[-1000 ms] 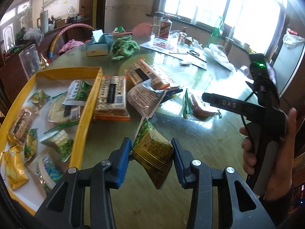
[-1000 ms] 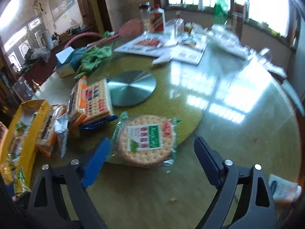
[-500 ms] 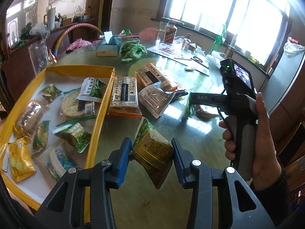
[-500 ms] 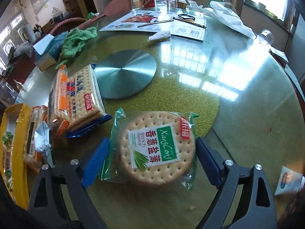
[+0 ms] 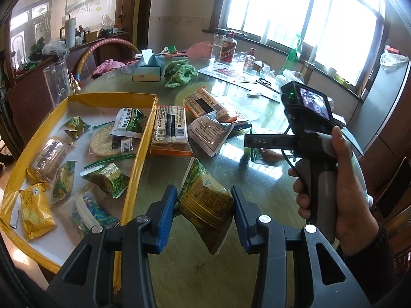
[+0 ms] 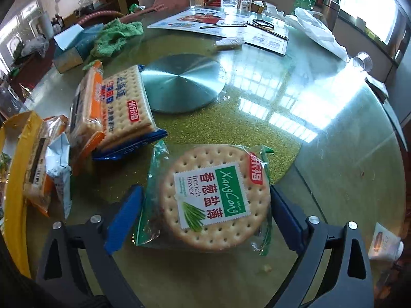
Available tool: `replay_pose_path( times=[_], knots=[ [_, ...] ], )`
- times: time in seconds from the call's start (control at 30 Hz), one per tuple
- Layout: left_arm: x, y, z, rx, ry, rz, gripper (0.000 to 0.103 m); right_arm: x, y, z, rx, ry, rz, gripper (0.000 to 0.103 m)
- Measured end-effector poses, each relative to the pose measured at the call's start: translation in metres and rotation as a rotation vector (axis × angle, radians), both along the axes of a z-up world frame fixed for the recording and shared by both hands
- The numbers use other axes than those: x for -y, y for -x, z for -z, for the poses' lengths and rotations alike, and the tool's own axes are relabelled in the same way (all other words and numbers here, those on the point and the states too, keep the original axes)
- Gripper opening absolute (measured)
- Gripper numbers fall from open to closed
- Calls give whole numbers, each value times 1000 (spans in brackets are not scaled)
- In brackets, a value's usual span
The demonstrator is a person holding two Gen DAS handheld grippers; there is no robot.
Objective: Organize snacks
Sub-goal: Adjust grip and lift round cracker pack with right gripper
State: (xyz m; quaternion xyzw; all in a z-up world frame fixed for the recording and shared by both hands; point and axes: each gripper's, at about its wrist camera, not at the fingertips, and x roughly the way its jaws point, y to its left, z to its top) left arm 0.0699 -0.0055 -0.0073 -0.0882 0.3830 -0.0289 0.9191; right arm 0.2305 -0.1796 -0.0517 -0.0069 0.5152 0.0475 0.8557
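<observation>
**Crowded glass bench, one packet held, one straddled**

A loose heap of snacks lies between the two claws: a square cracker pack with an orange-edged pack behind it, a barcode-faced pack leaning against the yellow tray wall, and a crumpled silver-white wrapper on top. This heap sits just beside the tray's near wall. Further back are a green cloth, a tissue box, a clear bottle and a red-labelled bottle, printed leaflets and a white plastic bag. A tall clear glass stands beside the tray's far corner.

The bench is round, glass-topped and glossy, with a glittery green-gold disc under the glass and a brushed metal hub at the centre. Bright windows run along the far wall; a dark wooden sideboard stands on the left.

The left claw is narrow, its blue ribbed pads pressed on a green-and-gold foil packet, held above the bench next to the tray. The tray, white-floored, already holds several small crinkly packets and a round biscuit.

The right claw stands wide around a round biscuit pack in clear film with green ends, lying flat on the bench; whether the pads touch it cannot be told. A hand grips the right claw's handle.
</observation>
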Motion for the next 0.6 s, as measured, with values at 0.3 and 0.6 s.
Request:
replay_pose_path(
  times=[0.3,0.6],
  knots=[
    [-2,4,-1,1,3,4,42,2,26,-4,38,9,-21,80],
    [0,8,0,2,7,15,42,9,61,-8,89,-11,-25,78]
  ],
)
